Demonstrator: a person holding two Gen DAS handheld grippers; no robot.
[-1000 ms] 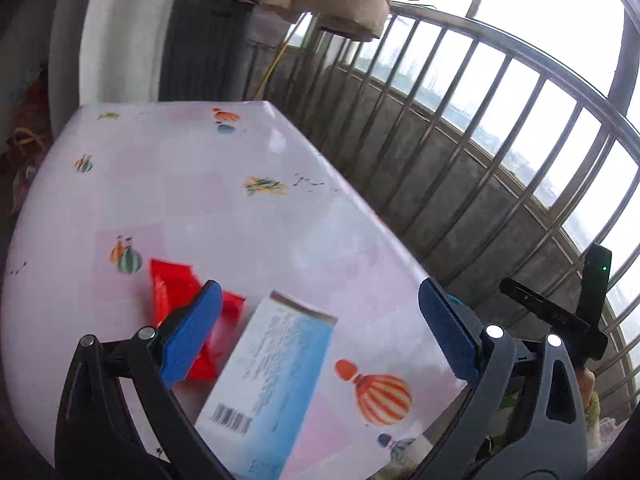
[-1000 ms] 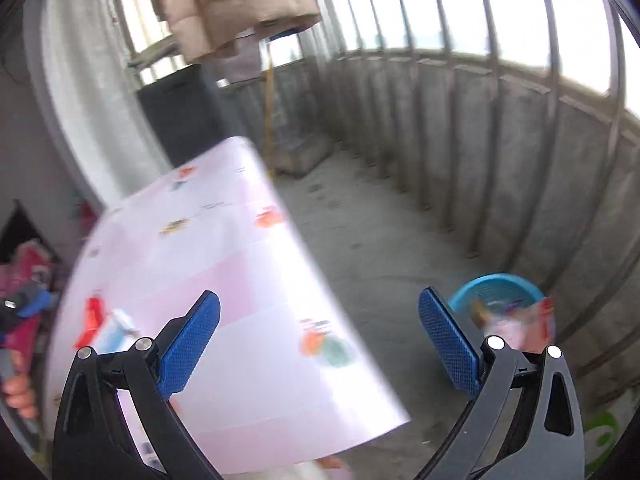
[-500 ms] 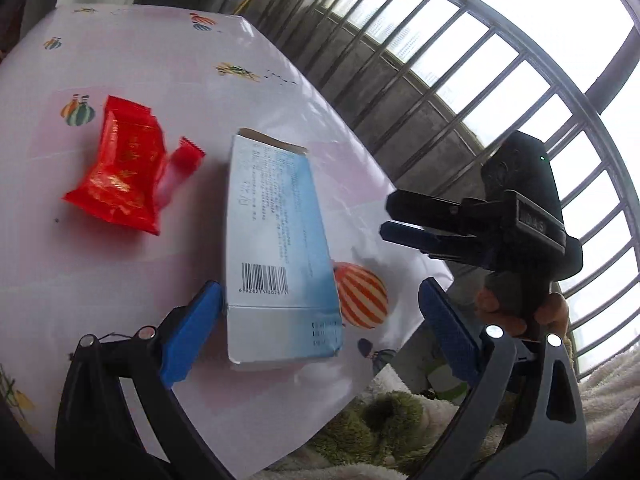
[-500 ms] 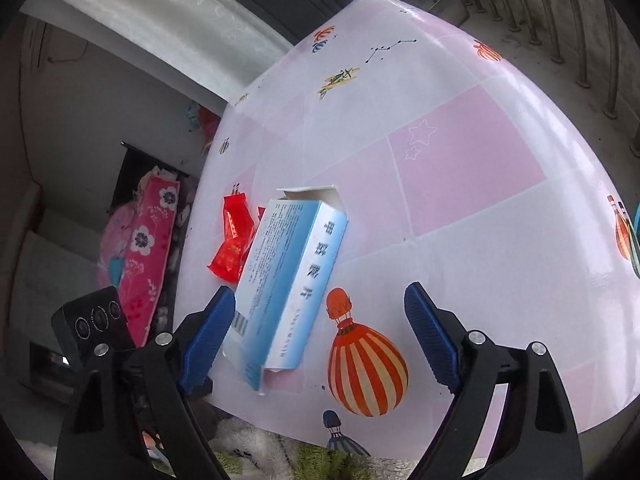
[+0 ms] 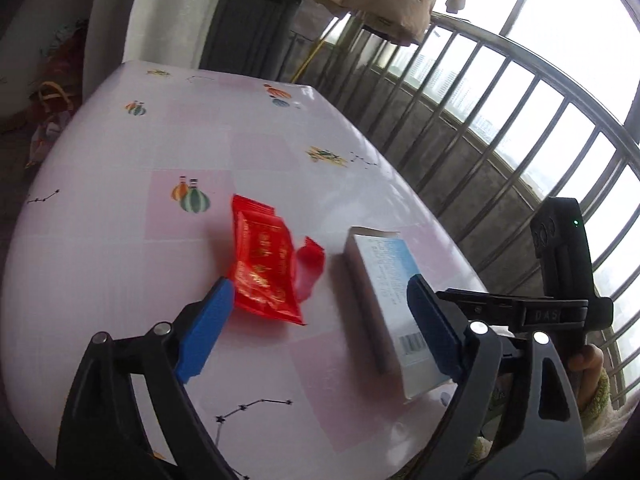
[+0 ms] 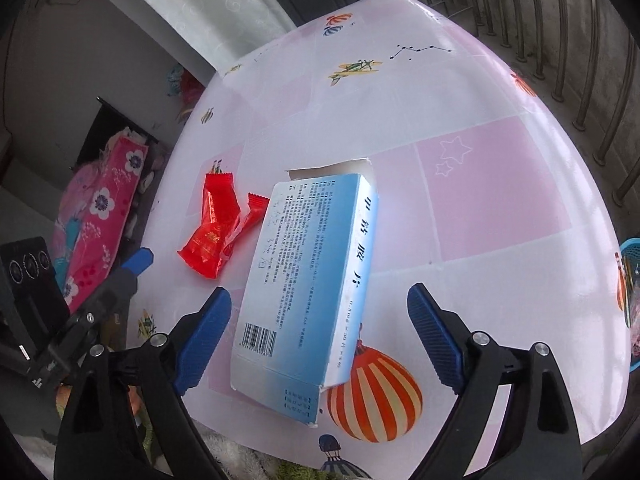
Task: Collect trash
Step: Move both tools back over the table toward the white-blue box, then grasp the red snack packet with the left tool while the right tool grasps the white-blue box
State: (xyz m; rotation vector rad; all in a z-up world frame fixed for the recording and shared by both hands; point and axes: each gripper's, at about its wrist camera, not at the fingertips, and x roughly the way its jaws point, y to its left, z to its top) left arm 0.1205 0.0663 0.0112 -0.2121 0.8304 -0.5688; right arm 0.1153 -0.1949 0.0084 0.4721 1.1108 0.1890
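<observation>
At the centre of the right wrist view, the blue box (image 6: 308,276) lies flat on the pink table (image 6: 500,184), the red wrapper (image 6: 212,232) just left of it. The right gripper (image 6: 320,336), jaws wide and just opening, holds nothing. The left gripper (image 5: 316,328), just narrowing yet still wide, is empty above the wrapper (image 5: 264,264).

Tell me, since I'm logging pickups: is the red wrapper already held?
No, the red wrapper lies flat on the table, untouched by either gripper.

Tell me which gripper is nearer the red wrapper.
Left. The left gripper hangs open just short of the red wrapper; the right gripper is open over the blue box beside it.
</observation>
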